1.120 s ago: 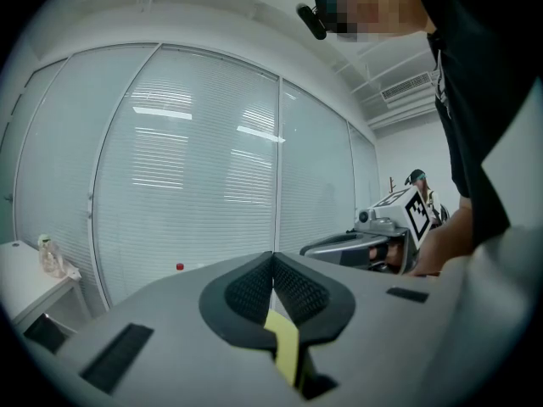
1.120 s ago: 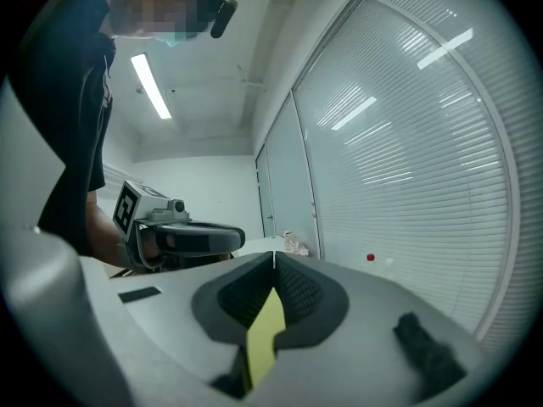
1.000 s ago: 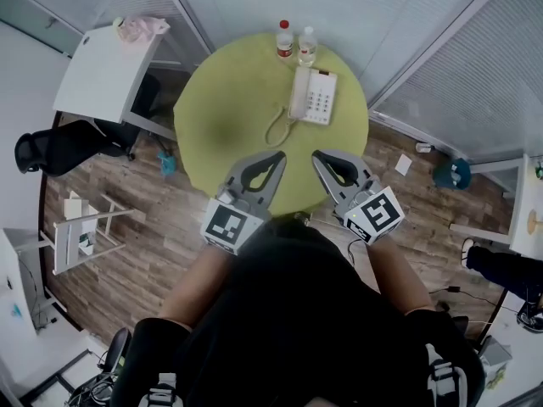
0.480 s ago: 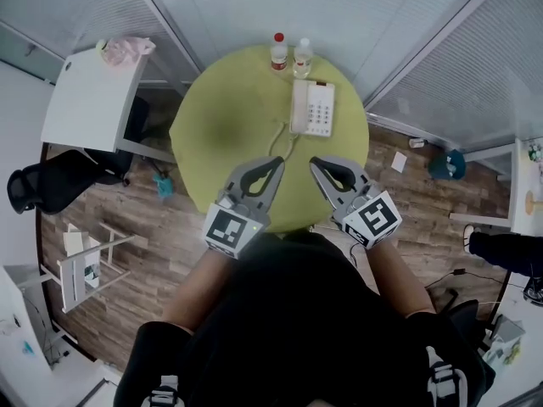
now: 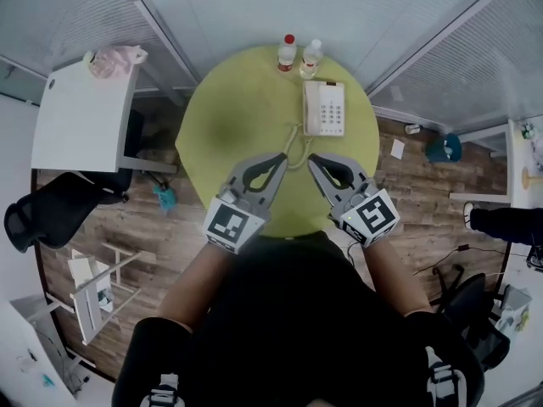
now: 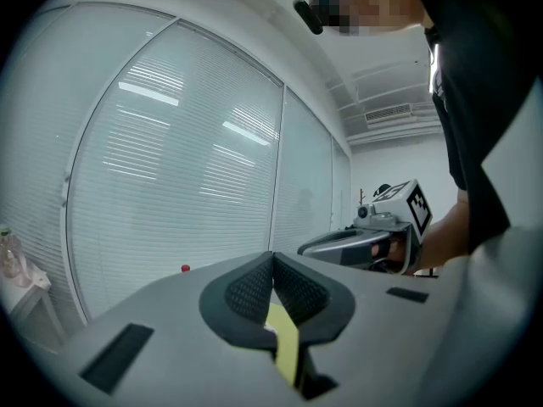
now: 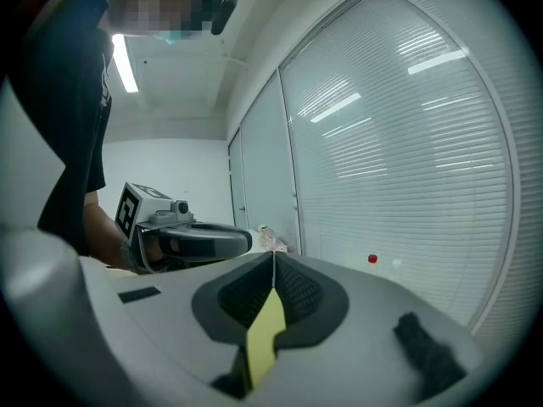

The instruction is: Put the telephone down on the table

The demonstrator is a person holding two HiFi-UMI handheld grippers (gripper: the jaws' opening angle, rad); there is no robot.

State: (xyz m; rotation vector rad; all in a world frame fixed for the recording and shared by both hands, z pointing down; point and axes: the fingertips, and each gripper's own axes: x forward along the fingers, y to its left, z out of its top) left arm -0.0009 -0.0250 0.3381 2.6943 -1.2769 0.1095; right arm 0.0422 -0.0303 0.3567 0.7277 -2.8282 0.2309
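A white telephone (image 5: 324, 108) lies on the round yellow-green table (image 5: 237, 117), at its far right, with its handset on the cradle. Its curled cord (image 5: 293, 147) trails toward me. My left gripper (image 5: 281, 156) and right gripper (image 5: 313, 158) hang side by side over the table's near edge, short of the phone. Both are shut with nothing between the jaws. In the left gripper view the pads of that gripper (image 6: 272, 259) meet, and the right gripper (image 6: 373, 242) shows beside it. In the right gripper view the jaws of the right gripper (image 7: 273, 259) are shut too, with the left gripper (image 7: 191, 241) alongside.
Two small bottles (image 5: 288, 52) (image 5: 312, 54) stand at the table's far edge, behind the phone. A white desk (image 5: 81, 113), a black office chair (image 5: 51, 214) and a white rack (image 5: 97, 282) stand to the left. Glass walls with blinds close off the back.
The head view has turned a little, so the table and phone now sit squarer and further right. Both grippers stay shut, side by side. The phone stays on the table.
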